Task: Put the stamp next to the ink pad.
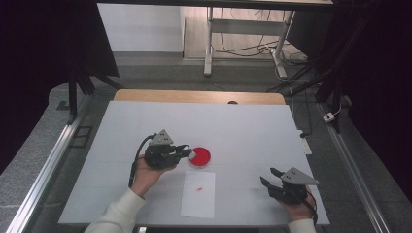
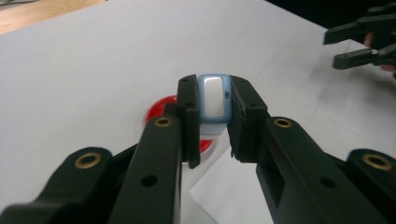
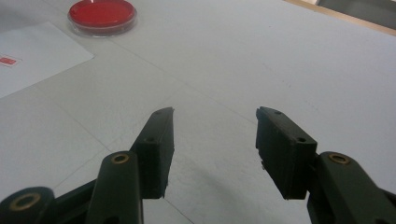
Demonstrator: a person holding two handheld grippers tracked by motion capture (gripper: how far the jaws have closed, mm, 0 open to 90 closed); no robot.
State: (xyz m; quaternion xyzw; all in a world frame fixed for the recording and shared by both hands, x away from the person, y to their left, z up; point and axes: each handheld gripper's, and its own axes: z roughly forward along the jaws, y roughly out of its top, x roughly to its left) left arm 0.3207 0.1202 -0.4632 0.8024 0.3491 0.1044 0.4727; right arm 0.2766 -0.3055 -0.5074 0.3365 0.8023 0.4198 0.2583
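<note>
- Between the two black jaws of the left gripper (image 2: 212, 121) sits a small blue-and-white block (image 2: 214, 99), pinched on both sides by the flat pads and held clear of the table.
- Block: a pale blue rim around a white face with rounded corners; a small dark mark shows on its right edge. What kind of object it is cannot be told.
- Directly below and behind the held block lies a round red dish (image 2: 161, 108), partly hidden by the left jaw in the left gripper view; in the high view the block (image 1: 192, 154) hangs at the dish's (image 1: 201, 157) left edge, near the table's middle.
- Dish: shallow, clear-rimmed, red inside, resting flat on the white table (image 1: 243, 126).
- Just in front of the dish lies a white sheet of paper (image 1: 199, 196) with a small red mark.
- Right gripper (image 3: 215, 140): jaws spread apart with nothing between them, low over bare table near the right front corner (image 1: 272, 177), well apart from the dish (image 3: 102, 15).
</note>
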